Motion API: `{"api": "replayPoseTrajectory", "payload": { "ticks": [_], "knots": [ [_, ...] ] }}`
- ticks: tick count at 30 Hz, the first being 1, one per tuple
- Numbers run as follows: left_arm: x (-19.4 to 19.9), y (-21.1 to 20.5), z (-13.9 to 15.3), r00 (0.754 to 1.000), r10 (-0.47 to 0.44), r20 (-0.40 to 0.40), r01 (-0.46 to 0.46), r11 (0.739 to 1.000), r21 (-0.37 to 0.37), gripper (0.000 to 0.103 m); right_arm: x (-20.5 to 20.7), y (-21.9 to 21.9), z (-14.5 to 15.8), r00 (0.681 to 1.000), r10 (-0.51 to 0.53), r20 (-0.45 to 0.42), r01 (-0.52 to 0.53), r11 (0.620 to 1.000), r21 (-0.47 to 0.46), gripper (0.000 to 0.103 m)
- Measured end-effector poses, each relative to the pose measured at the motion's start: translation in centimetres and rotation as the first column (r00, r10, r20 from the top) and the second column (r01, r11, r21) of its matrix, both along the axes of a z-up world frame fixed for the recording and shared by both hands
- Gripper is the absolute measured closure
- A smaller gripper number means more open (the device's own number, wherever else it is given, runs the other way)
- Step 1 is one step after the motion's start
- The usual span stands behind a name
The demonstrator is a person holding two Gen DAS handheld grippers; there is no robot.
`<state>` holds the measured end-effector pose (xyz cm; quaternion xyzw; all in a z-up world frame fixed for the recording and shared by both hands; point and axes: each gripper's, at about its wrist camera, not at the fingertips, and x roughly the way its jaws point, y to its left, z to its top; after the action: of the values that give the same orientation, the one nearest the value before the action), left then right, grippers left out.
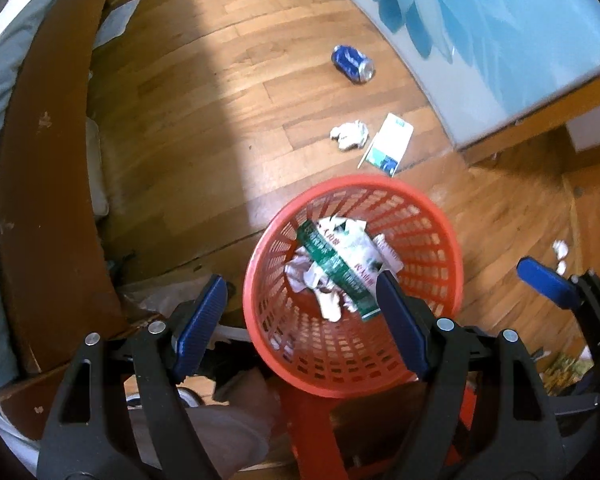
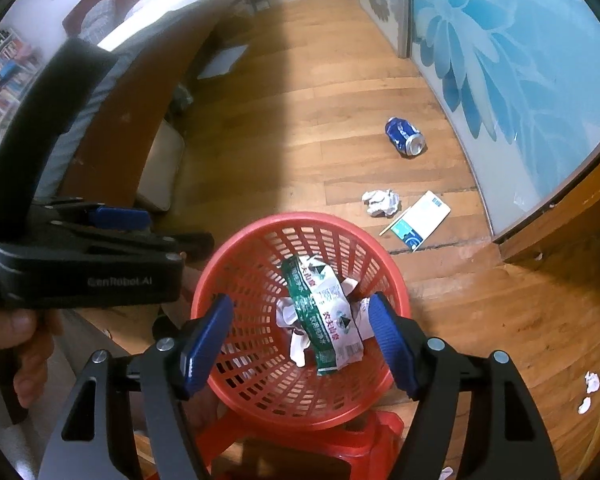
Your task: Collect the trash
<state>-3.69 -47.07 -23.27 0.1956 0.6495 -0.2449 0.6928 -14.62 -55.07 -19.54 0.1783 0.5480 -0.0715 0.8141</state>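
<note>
A red mesh basket (image 1: 380,182) (image 2: 300,218) stands on a red stool (image 2: 352,440). Inside it lie a green-and-white wrapper (image 1: 340,264) (image 2: 324,320) and crumpled white paper (image 1: 328,304). My left gripper (image 1: 296,292) hangs open above the basket's left side, gripping nothing. My right gripper (image 2: 300,308) is open over the basket's middle, also gripping nothing. On the floor beyond lie a crushed blue can (image 1: 353,63) (image 2: 405,136), a crumpled paper ball (image 1: 349,135) (image 2: 381,202) and a flat white-and-blue carton (image 1: 392,142) (image 2: 422,220).
A wooden bed frame (image 1: 48,200) runs along the left. A wardrobe door with a blue flower print (image 2: 500,60) lines the right. Small paper scraps (image 2: 592,382) lie on the wood floor at the right. A hand (image 2: 24,344) holds the left gripper's handle.
</note>
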Motion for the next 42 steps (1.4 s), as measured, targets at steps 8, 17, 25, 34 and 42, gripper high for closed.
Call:
{"api": "replayPoseTrajectory", "payload": {
  "ticks": [8, 17, 25, 34, 42],
  "knots": [
    [3.2, 5.6, 9.9, 0.941, 0.167, 0.293, -0.120, 0.978, -0.171, 0.026, 3.1, 2.9, 8.6, 0.977, 0.070, 0.200, -0.020, 0.971, -0.238, 0.027],
    [4.6, 25.8, 24.4, 0.691, 0.512, 0.510, -0.214, 0.819, -0.532, 0.018, 11.4, 10.0, 19.5, 0.894, 0.139, 0.426, -0.053, 0.977, -0.207, 0.007],
    [4.4, 40.1, 24.7, 0.536, 0.620, 0.573, -0.288, 0.772, -0.567, 0.011, 17.0, 20.9, 23.6, 0.820, 0.218, 0.530, -0.148, 0.974, -0.171, 0.007],
    [5.9, 44.2, 22.7, 0.515, 0.652, 0.557, -0.337, 0.751, -0.567, 0.007, 16.6, 34.2, 20.0, 0.807, 0.249, 0.535, -0.167, 0.966, -0.198, 0.007],
    [4.0, 44.9, 23.3, 0.512, 0.653, 0.558, -0.326, 0.748, -0.577, 0.007, 16.0, 35.5, 19.6, 0.803, 0.255, 0.538, -0.169, 0.964, -0.205, 0.007]
  ]
}}
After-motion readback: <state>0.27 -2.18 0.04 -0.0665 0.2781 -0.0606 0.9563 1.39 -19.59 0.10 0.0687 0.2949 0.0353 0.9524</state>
